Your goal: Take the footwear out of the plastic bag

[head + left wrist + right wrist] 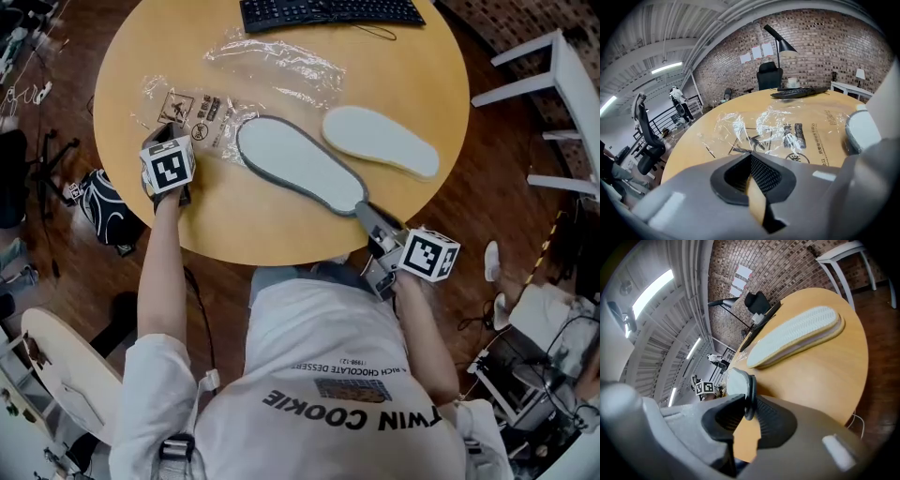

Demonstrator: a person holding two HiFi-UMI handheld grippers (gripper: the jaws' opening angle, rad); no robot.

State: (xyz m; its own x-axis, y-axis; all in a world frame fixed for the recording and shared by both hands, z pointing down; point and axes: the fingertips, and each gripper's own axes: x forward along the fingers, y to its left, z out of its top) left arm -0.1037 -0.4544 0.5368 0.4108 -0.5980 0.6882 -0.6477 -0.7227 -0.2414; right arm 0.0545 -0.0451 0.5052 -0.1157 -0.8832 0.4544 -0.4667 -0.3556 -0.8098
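Two flat slippers lie on the round wooden table [281, 230]. My right gripper [367, 214] [749, 404] is shut on the heel rim of the grey-edged slipper [295, 161] [737, 380], at the table's near edge. This slipper's toe reaches the mouth of a printed clear plastic bag [192, 111] [773, 129] that lies flat. My left gripper [165, 141] [751, 157] sits at the bag's near corner, jaws closed on the film there. The cream slipper [380, 141] [797, 333] lies free, sole up, to the right.
A second crumpled clear bag [277, 58] lies towards the far side, near a black keyboard [328, 11]. A white table [553, 112] stands off to the right. Bags and cables litter the floor on both sides.
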